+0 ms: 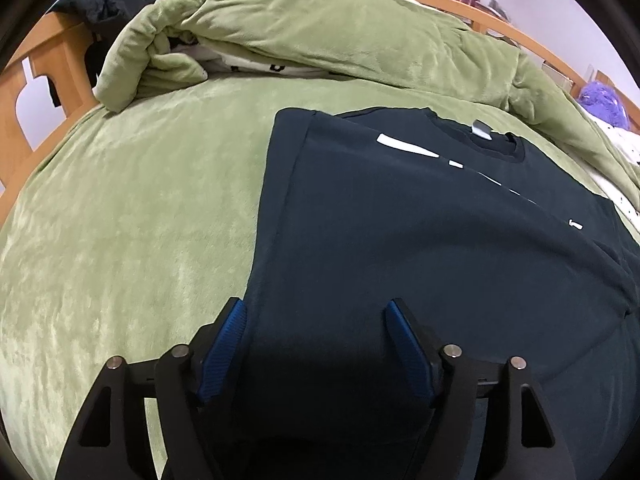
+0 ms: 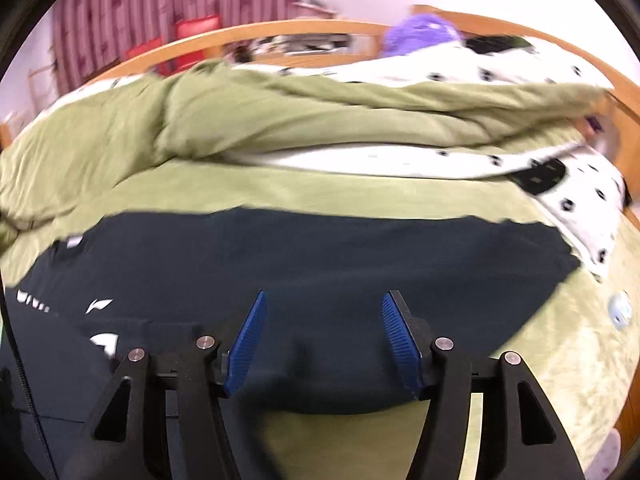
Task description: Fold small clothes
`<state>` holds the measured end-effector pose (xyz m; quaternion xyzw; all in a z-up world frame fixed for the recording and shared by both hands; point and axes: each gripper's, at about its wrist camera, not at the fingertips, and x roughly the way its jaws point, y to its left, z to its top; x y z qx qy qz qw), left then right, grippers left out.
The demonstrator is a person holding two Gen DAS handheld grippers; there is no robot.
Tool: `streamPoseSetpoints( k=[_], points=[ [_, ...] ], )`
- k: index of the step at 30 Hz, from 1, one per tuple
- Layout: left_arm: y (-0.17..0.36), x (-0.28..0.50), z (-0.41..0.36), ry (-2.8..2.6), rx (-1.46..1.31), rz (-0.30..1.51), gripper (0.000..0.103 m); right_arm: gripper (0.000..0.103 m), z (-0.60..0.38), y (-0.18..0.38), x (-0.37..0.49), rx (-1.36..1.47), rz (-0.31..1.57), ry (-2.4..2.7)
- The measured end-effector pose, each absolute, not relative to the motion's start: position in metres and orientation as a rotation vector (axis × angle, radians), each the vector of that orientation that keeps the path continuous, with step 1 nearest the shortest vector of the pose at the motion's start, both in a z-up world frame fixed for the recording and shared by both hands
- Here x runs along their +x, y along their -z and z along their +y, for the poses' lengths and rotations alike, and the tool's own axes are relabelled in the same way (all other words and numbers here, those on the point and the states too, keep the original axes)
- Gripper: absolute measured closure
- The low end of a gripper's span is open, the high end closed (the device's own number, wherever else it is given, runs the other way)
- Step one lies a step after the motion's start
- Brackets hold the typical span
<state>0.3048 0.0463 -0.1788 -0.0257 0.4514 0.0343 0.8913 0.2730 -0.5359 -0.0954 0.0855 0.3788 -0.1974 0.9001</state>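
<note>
A dark navy T-shirt [image 1: 420,232] with white print lies flat on the green blanket [image 1: 140,220], its left side folded in along a straight edge and its collar far right. My left gripper [image 1: 316,306] is open and empty, its blue pads [image 1: 230,344] hovering over the shirt's near left edge. In the right wrist view the same shirt [image 2: 320,256] spreads across the blanket [image 2: 568,360]. My right gripper [image 2: 324,298] is open and empty, just above the shirt's near hem. That view is blurred by motion.
A bunched green duvet [image 1: 320,32] lies across the far side of the bed, with white spotted bedding [image 2: 572,196] beneath it. A wooden bed rail [image 2: 280,30] curves behind. A purple fluffy object [image 2: 420,32] sits at the back. Dark clothing [image 1: 108,4] hangs on the headboard.
</note>
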Motion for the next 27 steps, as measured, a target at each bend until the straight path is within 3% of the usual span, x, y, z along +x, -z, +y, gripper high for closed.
streamPoseSetpoints(
  k=[3,12,19,20,23,27],
  points=[
    [0.181,0.305,0.047,-0.061,-0.074,0.927,0.025,0.036,-0.583,0.093,0.264,0.169,0.784,0.489],
    [0.186,0.311,0.057,-0.076,-0.157,0.892,0.025,0.036,-0.702,0.160,0.260,0.303,0.917,0.645],
    [0.194,0.316,0.061,-0.089,-0.169,0.903,0.025,0.033,-0.737,0.184,0.261,0.395,0.858,0.668],
    [0.194,0.316,0.061,-0.089,-0.167,0.902,0.025,0.037,-0.738,0.183,0.263,0.390,0.852,0.675],
    [0.194,0.316,0.061,-0.091,-0.163,0.903,0.025,0.092,-0.736,0.178,0.272,0.349,0.840,0.663],
    [0.188,0.315,0.062,-0.106,-0.151,0.888,0.025,0.093,-0.715,0.149,0.275,0.259,0.783,0.712]
  ],
)
